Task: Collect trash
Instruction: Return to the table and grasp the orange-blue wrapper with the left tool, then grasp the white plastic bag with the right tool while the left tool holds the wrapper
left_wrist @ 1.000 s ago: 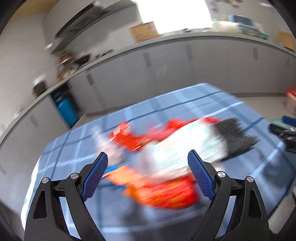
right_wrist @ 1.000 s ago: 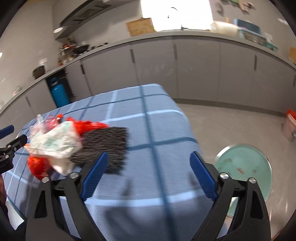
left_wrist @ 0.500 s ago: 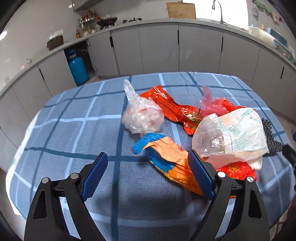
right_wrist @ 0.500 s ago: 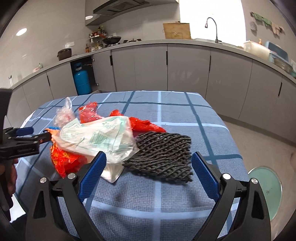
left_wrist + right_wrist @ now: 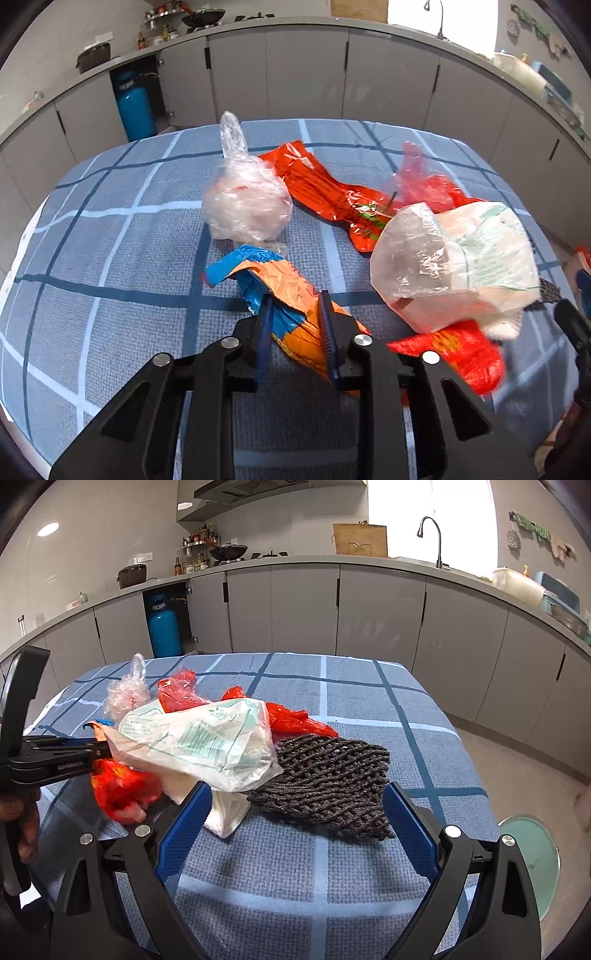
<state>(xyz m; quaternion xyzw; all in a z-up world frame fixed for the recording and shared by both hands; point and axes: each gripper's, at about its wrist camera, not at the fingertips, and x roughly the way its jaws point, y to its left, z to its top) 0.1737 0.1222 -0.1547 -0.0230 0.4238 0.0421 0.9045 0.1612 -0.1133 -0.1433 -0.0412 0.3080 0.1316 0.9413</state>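
An orange and blue wrapper (image 5: 284, 284) is lying crumpled on the near part of a table covered by a blue checked tablecloth (image 5: 110, 258), and the left gripper (image 5: 295, 332) is pinching it: its jaws have just been closing, and the blue pads are now pressing on the wrapper's near end. Just behind the wrapper a knotted clear plastic bag (image 5: 245, 203) is sitting upright, touching the wrapper's far tip. Beside that bag a long red wrapper (image 5: 325, 195) is stretching to the right toward a pink bag (image 5: 421, 181). A large whitish bag with green print (image 5: 454, 262) is resting over a red bag (image 5: 458, 350), to the right of the left gripper. In the right wrist view the same whitish bag (image 5: 195, 738) is leaning against a dark foam net (image 5: 328, 779), which is lying between the fingers of the right gripper (image 5: 295, 827); those jaws are standing wide apart, touching nothing. A hand (image 5: 22, 823) is holding the left gripper's handle at the left edge. Beyond the table, grey cabinets (image 5: 369, 609) are lining the wall, with a blue gas cylinder (image 5: 164, 627) in an open bay.
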